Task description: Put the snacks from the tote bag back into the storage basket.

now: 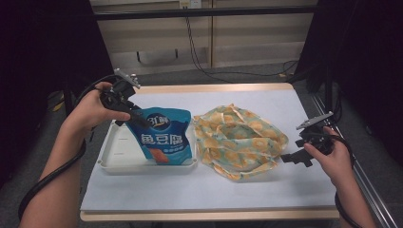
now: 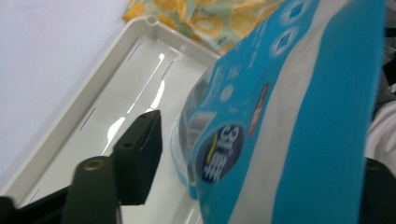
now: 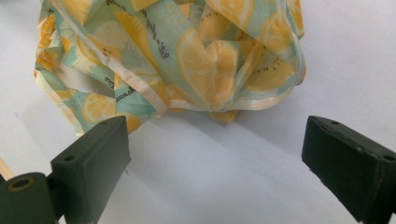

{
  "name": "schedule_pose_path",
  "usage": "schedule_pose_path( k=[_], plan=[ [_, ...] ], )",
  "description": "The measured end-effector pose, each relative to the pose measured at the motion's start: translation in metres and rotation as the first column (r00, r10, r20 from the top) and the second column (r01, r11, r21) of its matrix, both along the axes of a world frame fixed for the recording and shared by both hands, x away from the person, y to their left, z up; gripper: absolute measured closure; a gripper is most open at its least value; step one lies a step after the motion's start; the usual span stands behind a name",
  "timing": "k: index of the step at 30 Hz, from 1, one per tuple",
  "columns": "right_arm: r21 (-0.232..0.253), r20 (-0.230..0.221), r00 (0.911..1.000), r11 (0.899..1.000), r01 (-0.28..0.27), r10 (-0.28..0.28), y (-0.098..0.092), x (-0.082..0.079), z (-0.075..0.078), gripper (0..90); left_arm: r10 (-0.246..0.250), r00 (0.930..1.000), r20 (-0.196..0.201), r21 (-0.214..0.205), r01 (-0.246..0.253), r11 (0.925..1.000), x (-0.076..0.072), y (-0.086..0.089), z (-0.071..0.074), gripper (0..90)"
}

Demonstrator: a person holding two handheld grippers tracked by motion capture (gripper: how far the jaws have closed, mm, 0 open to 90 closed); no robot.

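Observation:
A blue snack pouch [image 1: 164,137] with white lettering stands tilted in a white tray [image 1: 119,159] at the left of the table. My left gripper [image 1: 138,118] is at the pouch's upper left corner. In the left gripper view the pouch [image 2: 289,116] lies between the jaws of the left gripper [image 2: 264,144]; a gap shows between the near pad [image 2: 140,154] and the pouch, so it is open. A crumpled lemon-print cloth bag [image 1: 240,140] lies mid-table. My right gripper [image 1: 291,157] rests open at its right edge, with bare table between the jaws of the right gripper [image 3: 215,135] and the cloth [image 3: 187,51] just ahead.
A pale mat [image 1: 190,190] covers the table, with bare space in front of the tray and the cloth. The tray floor [image 2: 93,93] beside the pouch holds nothing. A metal rail [image 1: 370,190] runs along the table's right side.

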State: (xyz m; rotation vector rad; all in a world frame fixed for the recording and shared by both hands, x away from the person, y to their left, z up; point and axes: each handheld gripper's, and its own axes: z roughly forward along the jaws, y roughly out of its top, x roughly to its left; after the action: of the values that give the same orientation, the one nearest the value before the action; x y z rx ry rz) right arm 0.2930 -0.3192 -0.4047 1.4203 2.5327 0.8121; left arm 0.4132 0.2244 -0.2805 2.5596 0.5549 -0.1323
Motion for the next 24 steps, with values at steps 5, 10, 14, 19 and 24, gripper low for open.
schedule_pose_path(
  k=[5,10,14,19,24],
  plan=[
    [0.002,-0.004,1.0000,1.000,0.004,-0.004,0.000,0.000,0.000,7.8,0.069,0.9974,0.021,-0.027,-0.069,0.9973,-0.007,0.017,-0.005,22.8],
    [0.002,-0.003,1.0000,1.000,0.008,-0.008,-0.001,-0.001,0.000,7.8,0.119,0.9926,0.023,-0.042,-0.118,0.9921,-0.014,0.030,-0.013,19.2],
    [0.003,0.000,0.9999,1.000,0.011,-0.011,-0.002,-0.001,0.001,7.7,0.139,0.9899,0.026,-0.042,-0.138,0.9895,-0.017,0.038,-0.022,16.9],
    [0.003,-0.003,0.9999,1.000,0.015,-0.015,-0.004,-0.002,0.001,7.7,0.162,0.9866,0.021,-0.071,-0.160,0.9846,-0.021,0.043,-0.034,14.1],
    [-0.001,0.003,0.9999,1.000,0.014,-0.014,-0.004,-0.001,-0.001,7.8,0.199,0.9791,0.039,-0.081,-0.196,0.9773,-0.025,0.052,-0.043,10.2]
  ],
)
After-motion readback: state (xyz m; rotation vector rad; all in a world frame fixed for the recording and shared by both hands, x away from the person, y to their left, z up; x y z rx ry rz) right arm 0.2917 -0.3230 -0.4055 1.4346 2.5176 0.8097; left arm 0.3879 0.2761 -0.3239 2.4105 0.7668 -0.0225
